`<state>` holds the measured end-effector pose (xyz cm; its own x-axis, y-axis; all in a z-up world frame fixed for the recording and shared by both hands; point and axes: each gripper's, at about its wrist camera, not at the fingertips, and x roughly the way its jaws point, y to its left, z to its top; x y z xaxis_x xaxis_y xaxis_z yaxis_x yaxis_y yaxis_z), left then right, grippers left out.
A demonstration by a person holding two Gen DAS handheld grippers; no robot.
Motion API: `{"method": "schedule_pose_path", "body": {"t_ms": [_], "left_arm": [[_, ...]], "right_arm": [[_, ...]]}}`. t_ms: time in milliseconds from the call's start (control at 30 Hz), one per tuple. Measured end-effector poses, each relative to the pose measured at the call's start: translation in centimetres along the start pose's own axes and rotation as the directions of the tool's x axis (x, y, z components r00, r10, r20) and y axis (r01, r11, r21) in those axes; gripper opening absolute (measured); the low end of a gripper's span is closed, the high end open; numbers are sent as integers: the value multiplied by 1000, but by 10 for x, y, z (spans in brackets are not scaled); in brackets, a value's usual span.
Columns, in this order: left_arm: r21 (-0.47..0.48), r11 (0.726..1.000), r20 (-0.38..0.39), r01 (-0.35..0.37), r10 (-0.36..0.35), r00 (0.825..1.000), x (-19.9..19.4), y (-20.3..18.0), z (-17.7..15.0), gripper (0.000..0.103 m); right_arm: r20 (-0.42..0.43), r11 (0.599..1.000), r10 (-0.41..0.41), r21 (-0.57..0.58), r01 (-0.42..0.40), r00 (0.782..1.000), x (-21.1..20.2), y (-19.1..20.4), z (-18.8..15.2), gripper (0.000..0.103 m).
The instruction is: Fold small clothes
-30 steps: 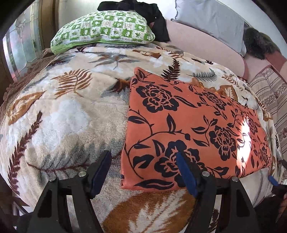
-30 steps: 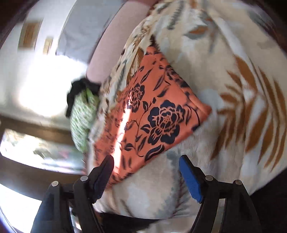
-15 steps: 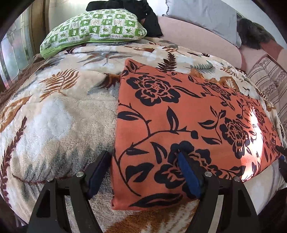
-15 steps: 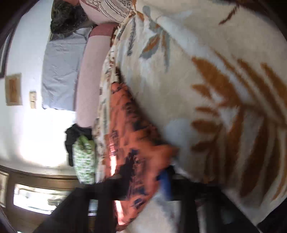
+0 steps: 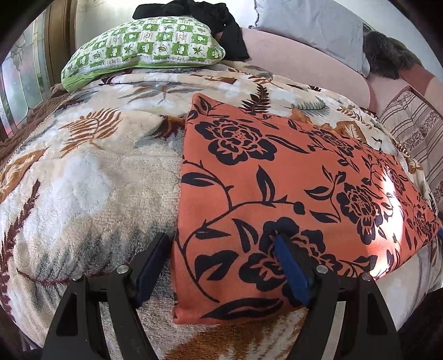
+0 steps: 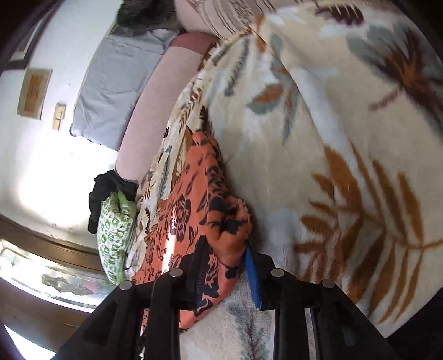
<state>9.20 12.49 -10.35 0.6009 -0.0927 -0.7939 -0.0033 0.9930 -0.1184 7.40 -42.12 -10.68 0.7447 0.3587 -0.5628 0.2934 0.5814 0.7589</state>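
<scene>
Orange cloth [image 5: 277, 193] flat on bed blanket [image 5: 83, 193], long way running left to right across frame. My left tool [image 5: 221, 265] spread wide over near left corner, nothing pinched. My right tool [image 6: 225, 265] at other end, opening, bunched corner between its sides.

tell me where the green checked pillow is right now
In the left wrist view the green checked pillow lies at the top left, at the far end of the leaf-print blanket, with black clothing bunched right behind it.

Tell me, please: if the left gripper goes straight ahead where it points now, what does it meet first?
Probably the orange cloth: the open left gripper straddles its near left edge, which lies on the blanket. Depth is unclear.
</scene>
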Motion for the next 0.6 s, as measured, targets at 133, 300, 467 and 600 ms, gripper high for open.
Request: {"method": "schedule_pose_path", "body": {"t_ms": [133, 300, 467, 600], "left_arm": [[4, 1000, 6, -3, 3, 1000, 1, -2, 0, 83], [6, 1000, 11, -1, 1, 1000, 2, -2, -1, 84], [16, 1000, 19, -11, 11, 1000, 4, -5, -1, 88], [20, 1000, 20, -11, 10, 1000, 5, -5, 0, 89]], "right_arm": [[45, 988, -58, -138, 64, 997, -6, 21, 35, 36], [-100, 982, -30, -188, 11, 995, 58, 42, 86, 61], [-238, 984, -50, -176, 8, 970, 142, 47, 123, 61], [-281, 967, -127, -250, 55, 951, 177, 57, 126, 37]]}}
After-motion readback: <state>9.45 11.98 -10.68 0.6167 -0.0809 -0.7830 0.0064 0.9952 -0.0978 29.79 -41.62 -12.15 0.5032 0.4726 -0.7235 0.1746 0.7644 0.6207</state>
